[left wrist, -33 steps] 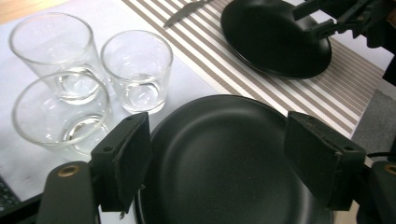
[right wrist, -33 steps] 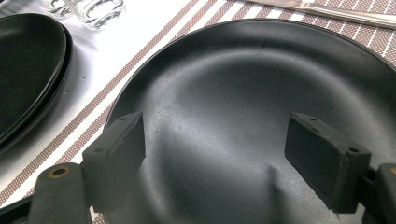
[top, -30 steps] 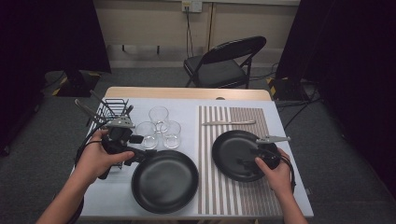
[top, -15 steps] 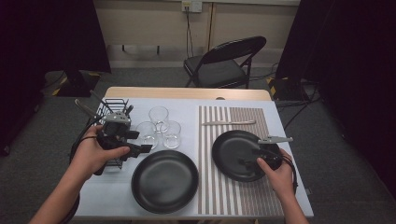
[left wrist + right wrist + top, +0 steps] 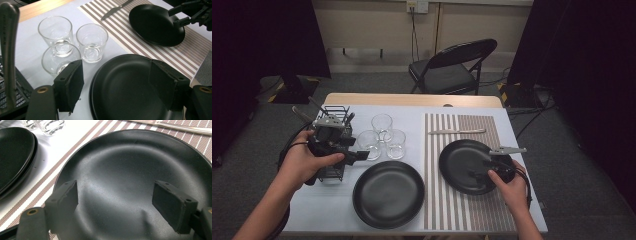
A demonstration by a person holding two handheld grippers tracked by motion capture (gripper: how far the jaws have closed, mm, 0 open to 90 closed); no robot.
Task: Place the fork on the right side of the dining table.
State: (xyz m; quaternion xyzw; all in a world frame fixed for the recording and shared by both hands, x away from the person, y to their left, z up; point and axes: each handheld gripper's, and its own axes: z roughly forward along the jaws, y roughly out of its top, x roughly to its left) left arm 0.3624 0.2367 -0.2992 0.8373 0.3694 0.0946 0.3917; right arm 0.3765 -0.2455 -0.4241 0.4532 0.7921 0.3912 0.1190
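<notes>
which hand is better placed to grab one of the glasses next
Left. The left tongs stand open right beside the three glasses, near the black rack. The right tongs hang open over the plate on the striped mat, far from the glasses.

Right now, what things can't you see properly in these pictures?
- Black wire basket: in the high view the left tool and hand cover most of it, so its contents stay unclear.
- Knife: cut off by the top edge of the right gripper view.
- Near plate: the left gripper view's bottom edge and the tool's black pads hide part of it.
</notes>
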